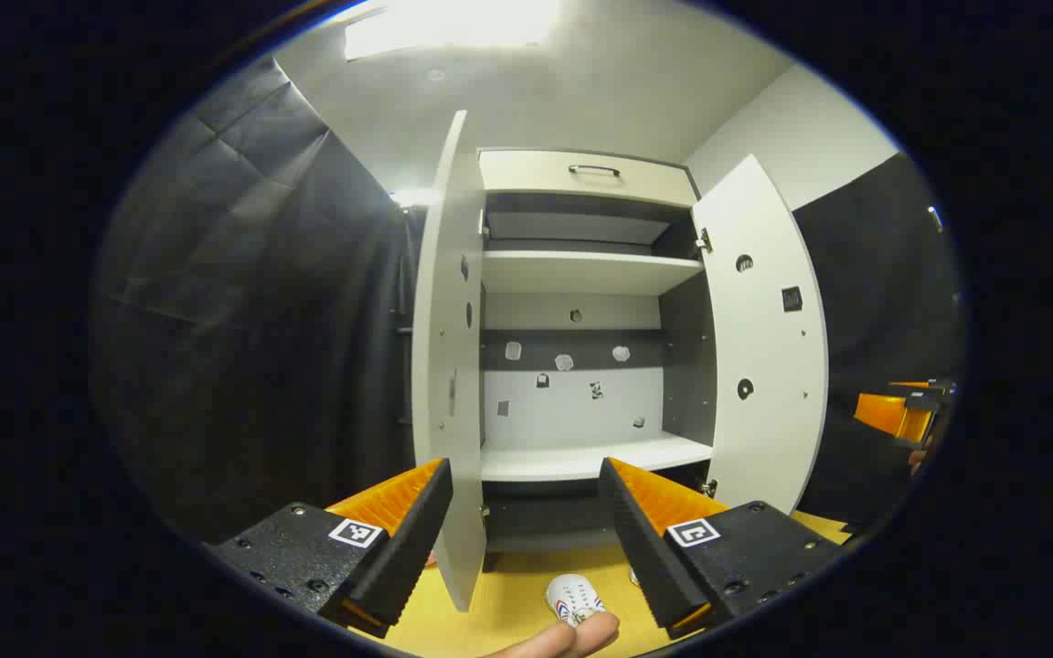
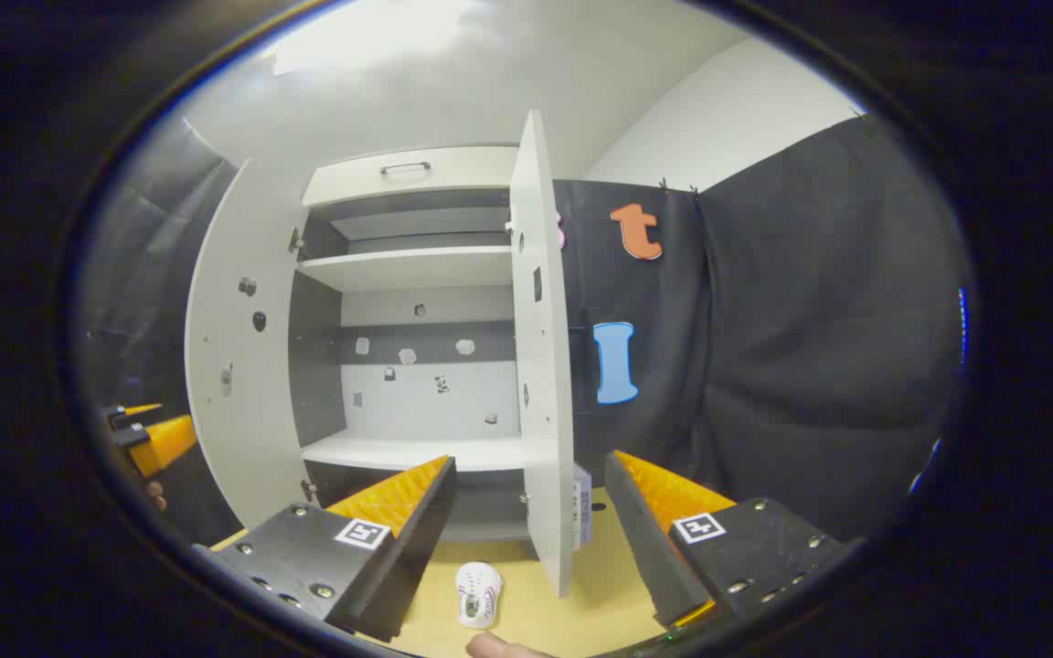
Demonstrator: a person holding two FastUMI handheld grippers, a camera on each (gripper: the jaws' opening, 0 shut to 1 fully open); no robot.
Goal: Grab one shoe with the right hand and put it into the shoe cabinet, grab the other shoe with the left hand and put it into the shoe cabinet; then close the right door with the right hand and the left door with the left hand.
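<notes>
The white shoe cabinet [image 1: 581, 274] stands ahead with both doors swung open; its left door [image 1: 444, 366] and right door [image 1: 764, 347] frame bare shelves. A small white shoe [image 1: 575, 599] with coloured stripes lies on the yellow floor in front of it. My left gripper [image 1: 525, 471] is open and holds nothing, well above the shoe. In the right gripper view the cabinet [image 2: 408, 270] and a white shoe [image 2: 478, 594] on the floor appear again. My right gripper [image 2: 531, 461] is open too, and nothing sits between its fingers.
A fingertip [image 1: 563, 640] pokes in at the bottom edge near the shoe. The other gripper [image 1: 901, 411] hangs far right, and likewise at the left edge [image 2: 147, 434]. A small white box [image 2: 581, 503] stands behind the right door [image 2: 540, 366]. Black cloth walls flank the cabinet.
</notes>
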